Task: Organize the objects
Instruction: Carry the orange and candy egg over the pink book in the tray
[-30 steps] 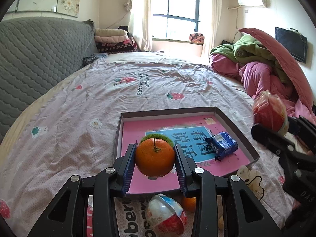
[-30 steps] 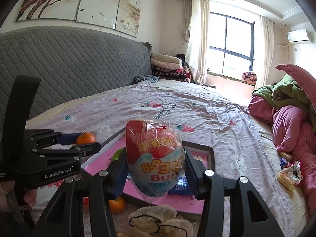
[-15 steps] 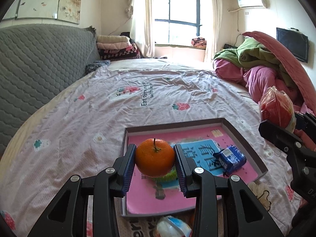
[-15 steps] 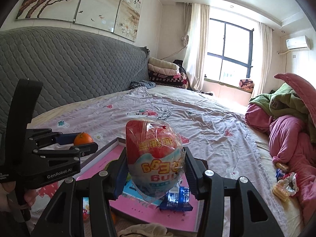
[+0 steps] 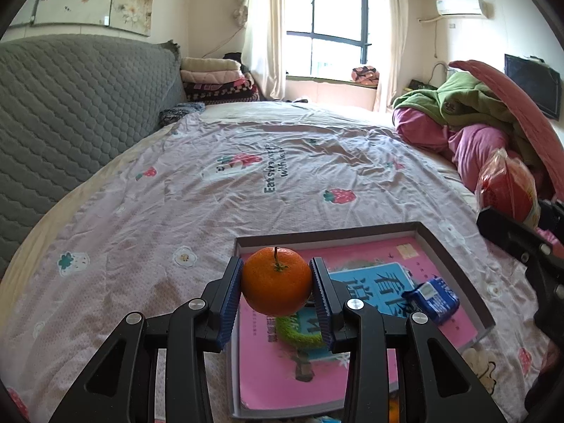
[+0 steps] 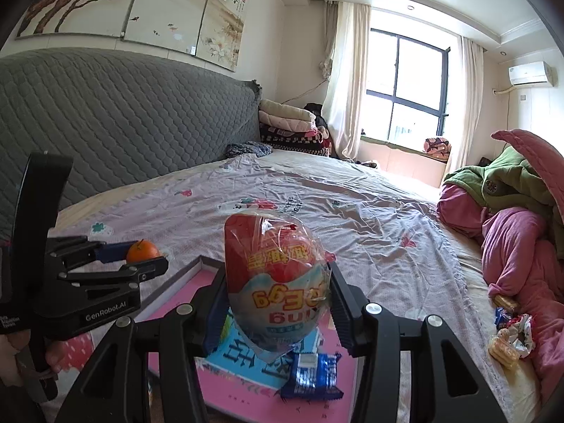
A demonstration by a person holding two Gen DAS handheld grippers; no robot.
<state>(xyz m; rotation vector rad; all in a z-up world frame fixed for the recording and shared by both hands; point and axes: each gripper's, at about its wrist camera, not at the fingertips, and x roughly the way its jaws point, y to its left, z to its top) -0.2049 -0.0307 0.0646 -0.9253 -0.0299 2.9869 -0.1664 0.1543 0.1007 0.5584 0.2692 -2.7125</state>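
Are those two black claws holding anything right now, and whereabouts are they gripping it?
Yes. The left gripper clamps an orange by its two sides, stem up. The right gripper pinches a wrapped toy egg across its lower half.

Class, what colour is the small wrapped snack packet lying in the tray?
The snack packet is blue with a white label, seen best in the right wrist view.

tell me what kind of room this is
Almost certainly a home bedroom. A wide bed with a strawberry-print sheet fills the view, backed by a grey quilted headboard; folded blankets are stacked by the curtained window, and bedding is heaped at one side.
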